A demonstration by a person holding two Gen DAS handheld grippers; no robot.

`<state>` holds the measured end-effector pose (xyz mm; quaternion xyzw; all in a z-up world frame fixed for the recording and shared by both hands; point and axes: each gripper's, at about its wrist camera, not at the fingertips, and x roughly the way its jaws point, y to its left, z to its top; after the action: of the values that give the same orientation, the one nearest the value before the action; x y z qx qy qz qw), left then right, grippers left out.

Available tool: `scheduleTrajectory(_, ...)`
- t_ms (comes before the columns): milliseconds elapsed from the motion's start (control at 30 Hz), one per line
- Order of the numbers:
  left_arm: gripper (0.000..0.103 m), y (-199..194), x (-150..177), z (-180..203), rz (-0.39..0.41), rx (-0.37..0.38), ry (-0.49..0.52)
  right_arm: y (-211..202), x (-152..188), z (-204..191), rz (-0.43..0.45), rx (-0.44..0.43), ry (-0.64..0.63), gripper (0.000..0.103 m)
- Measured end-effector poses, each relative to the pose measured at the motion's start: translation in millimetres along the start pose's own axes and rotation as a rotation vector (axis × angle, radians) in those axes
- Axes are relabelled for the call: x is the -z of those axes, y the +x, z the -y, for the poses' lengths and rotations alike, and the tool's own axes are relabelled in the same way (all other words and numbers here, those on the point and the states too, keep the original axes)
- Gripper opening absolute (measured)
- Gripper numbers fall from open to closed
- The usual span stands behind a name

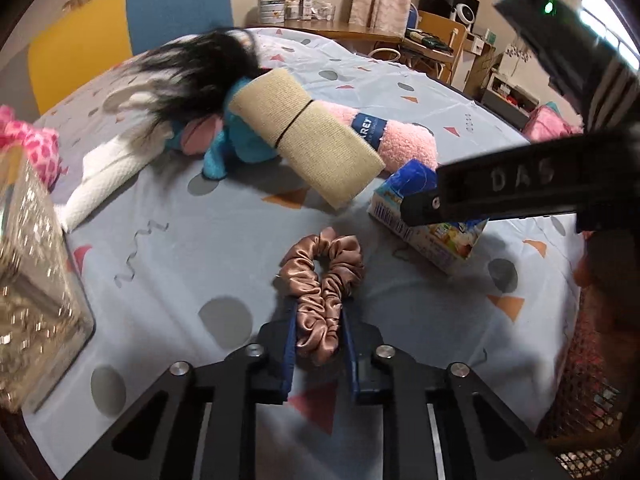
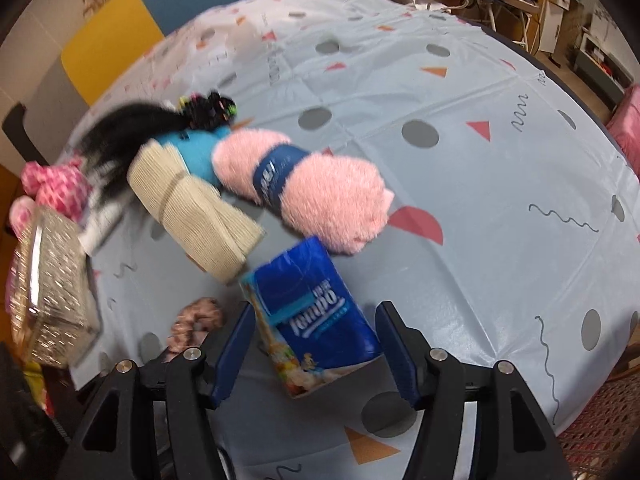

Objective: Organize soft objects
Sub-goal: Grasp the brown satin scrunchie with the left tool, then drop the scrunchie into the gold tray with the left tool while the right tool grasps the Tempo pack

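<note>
The left claw (image 1: 320,312) was clamped on the brown satin scrunchie (image 1: 322,280), its two blue pads pressed on the lower loop while the upper loop spread out free toward 12 o'clock, lying on the patterned cloth of the bench (image 1: 420,92). The right claw (image 2: 316,348) stood apart around the blue tissue pack (image 2: 312,316); its fingers were on both sides of the pack, at 9 and 3 o'clock of it, but I could not tell whether the pads already touched the wrapper. The pack lay flat on the bench, near the 5 o'clock end of the pink fluffy roll (image 2: 320,196) with its dark blue band. At 10 o'clock from the pack lay the beige rolled cloth (image 2: 192,208) tied with a thin band, partly over a blue plush toy (image 2: 196,152) and beside a black hairy thing (image 2: 132,132). A glittering box (image 2: 48,280) stood at the 9 o'clock edge of the right wrist view, and it seemed to be a possible place for the soft things, although this was only my guess. The step in hand looked like the picking: one soft thing already gripped, the second one framed. The next move, I judged, called for closing the right claw gently, because the pack is soft and slippery, and for lifting the scrunchie without dragging its free loop
</note>
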<state>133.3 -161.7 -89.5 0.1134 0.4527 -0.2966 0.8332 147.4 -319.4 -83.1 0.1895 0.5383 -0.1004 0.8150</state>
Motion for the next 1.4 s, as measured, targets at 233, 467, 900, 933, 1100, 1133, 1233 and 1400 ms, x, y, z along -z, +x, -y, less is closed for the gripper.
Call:
scheduleTrajectory(233, 0.017, -22.6, 17.2, -25.9, -0.027, 0.079, -0.129, 5.8, 7.2, -17.7, -0.008, 0.104, -0.149, 0.063)
scheduleTrajectory(467, 0.017, -58.8, 2.5, -29.0, 0.019, 0.081, -0.128, 10.5, 13.4, -25.8, -0.053, 0.118, -0.197, 0.060)
scheduleTrajectory(900, 0.017, -118.7, -107.4, -168.8, 0.208, -0.241, -0.310, 9.8, 12.8, -22.8, -0.058, 0.085, -0.235, 0.059)
scheduleTrajectory(933, 0.017, -125.8, -107.9, -184.9, 0.216, -0.269, -0.336, 9.8, 12.3, -21.4, -0.058, 0.082, -0.235, 0.059)
scheduleTrajectory(1100, 0.017, -160.9, -81.2, -256.9, 0.244, -0.418, -0.444, 9.1, 10.3, -16.9, -0.061, 0.073, -0.245, 0.059)
scheduleTrajectory(1133, 0.017, -168.4, -70.1, -270.1, 0.242, -0.444, -0.462, 9.6, 10.5, -17.1, -0.061, 0.074, -0.247, 0.059)
scheduleTrajectory(1233, 0.017, -185.1, -34.5, -294.4, 0.226, -0.499, -0.504, 11.9, 11.7, -18.0, -0.062, 0.076, -0.253, 0.059)
scheduleTrajectory(1400, 0.017, -214.0, 32.5, -301.6, 0.225, -0.537, -0.548, 14.9, 14.4, -23.1, -0.061, 0.089, -0.270, 0.059)
